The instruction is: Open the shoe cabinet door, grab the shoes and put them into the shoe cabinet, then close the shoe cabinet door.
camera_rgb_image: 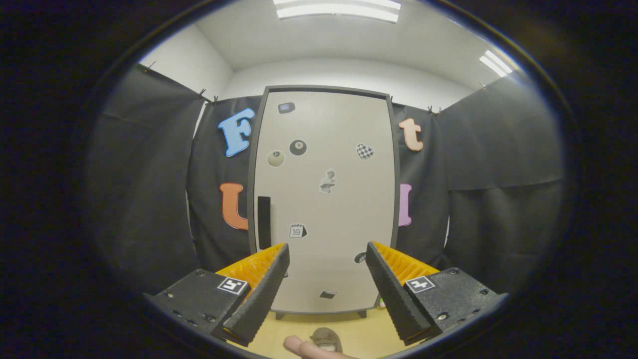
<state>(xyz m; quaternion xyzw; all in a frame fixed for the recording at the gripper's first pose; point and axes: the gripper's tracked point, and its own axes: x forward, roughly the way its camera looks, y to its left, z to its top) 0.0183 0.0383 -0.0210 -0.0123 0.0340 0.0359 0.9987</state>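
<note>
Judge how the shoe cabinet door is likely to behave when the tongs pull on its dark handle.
The shoe cabinet door looks like a flat rigid panel, so it probably swings stiffly rather than flexing. The handle sits at one edge, so the hinges are likely opposite. The cabinet is tall on small feet, so a hard tug might rock it. The tongs hang open, short of it.

We see the shoe cabinet [324, 199] standing door-shut beyond the parted fingers [327, 294], its handle [263, 222] at the door's left edge, a shoe [326, 339] on the floor [359, 326] before it.
</note>
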